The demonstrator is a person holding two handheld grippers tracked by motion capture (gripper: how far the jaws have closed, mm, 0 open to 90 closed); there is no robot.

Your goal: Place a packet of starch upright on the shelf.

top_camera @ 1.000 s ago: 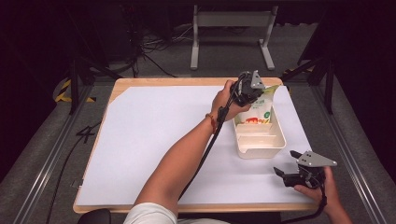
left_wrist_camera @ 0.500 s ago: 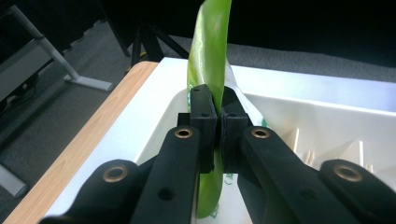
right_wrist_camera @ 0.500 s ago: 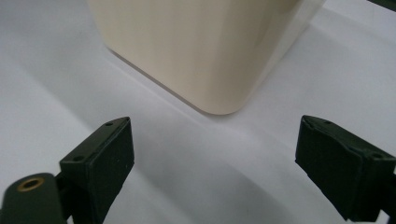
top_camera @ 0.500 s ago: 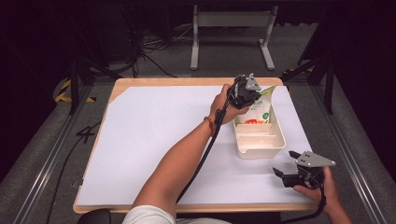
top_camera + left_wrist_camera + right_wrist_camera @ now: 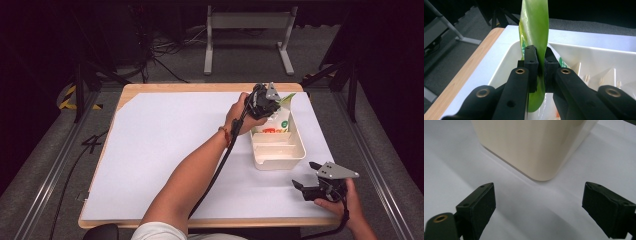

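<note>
A green-and-white snack pouch stands upright in the far end of a cream plastic bin. My left gripper is over that end and is shut on the pouch's green top edge. Its jaws have just been opening a little, but the pads still pinch the film. In the left gripper view the bin's white inner wall lies beyond the jaws. My right gripper rests open on the white sheet near the bin's near right corner. Nothing is between the right gripper's pads.
White paper covers the wooden table. The bin has dividers and sits at the right side. A black cable trails along the left forearm. A metal stand and cables lie on the dark floor behind.
The left gripper and the pouch have shifted slightly down toward the bin. The right gripper has stayed put.
</note>
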